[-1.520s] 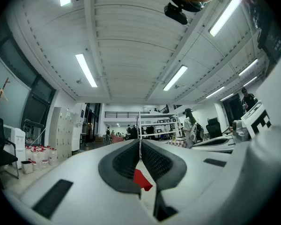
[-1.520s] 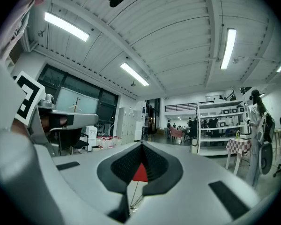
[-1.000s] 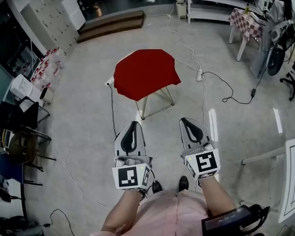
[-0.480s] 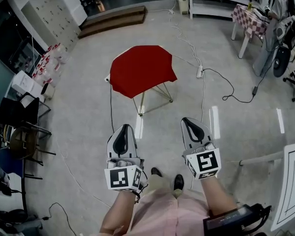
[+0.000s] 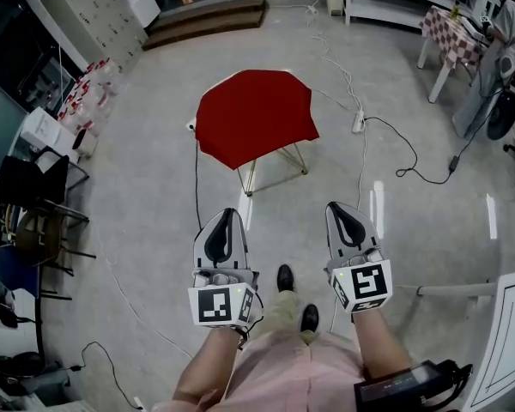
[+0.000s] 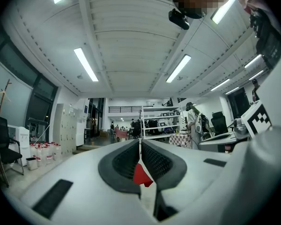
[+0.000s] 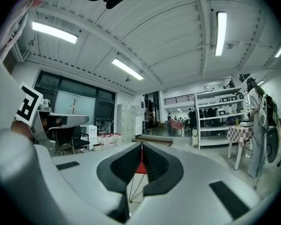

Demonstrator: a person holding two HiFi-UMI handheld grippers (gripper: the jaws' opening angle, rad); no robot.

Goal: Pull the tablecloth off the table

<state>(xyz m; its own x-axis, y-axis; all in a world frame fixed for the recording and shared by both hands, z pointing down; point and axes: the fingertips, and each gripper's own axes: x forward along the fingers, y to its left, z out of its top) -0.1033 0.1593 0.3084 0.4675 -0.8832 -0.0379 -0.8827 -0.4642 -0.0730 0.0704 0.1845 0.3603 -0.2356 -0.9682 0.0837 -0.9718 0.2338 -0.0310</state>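
Red tablecloth (image 5: 256, 117) lying spread over small wire-legged table (image 5: 249, 178), covering top, edges hanging down. Table standing mid-floor, well ahead of person. Left gripper (image 5: 227, 221) pointing toward table, jaws pressed together, holding nothing. Right gripper (image 5: 340, 210) pointing likewise, jaws together, empty. Both well apart from cloth. Power strip (image 5: 358, 123) lying on floor right of table.

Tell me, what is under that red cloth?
Thin metal legs show below the red tablecloth, standing on the floor. The tabletop is covered, so whatever lies on it cannot be seen.
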